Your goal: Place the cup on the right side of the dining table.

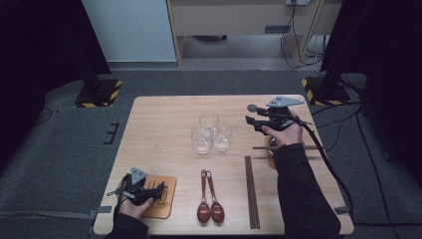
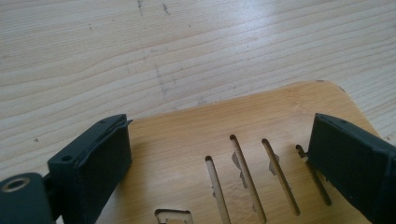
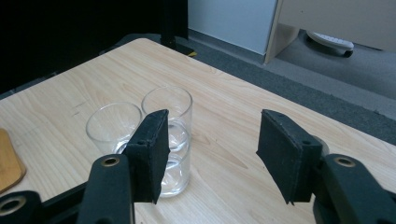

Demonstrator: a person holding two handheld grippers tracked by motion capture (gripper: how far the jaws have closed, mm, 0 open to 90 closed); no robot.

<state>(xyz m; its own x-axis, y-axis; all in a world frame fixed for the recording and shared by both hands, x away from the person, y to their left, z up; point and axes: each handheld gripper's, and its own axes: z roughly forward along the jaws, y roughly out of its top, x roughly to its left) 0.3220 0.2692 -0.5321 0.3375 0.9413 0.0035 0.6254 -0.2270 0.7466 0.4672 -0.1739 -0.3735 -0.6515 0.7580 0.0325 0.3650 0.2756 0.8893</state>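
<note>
The right gripper, jaws spread and empty, faces the glasses, which look fragile and slippery, best gripped mid-wall; the left gripper rests spread over the board.

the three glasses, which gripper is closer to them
Right. The right gripper hovers just right of the three glasses, jaws open towards them. The left gripper sits at the table's near left corner over the slotted wooden board.

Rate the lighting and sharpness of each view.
High view: table evenly lit, surroundings dark, small glasses soft. Left gripper view: pale glare on the tabletop's far part, slotted wooden board crisp. Right gripper view: glasses fairly sharp, left background black.
</note>
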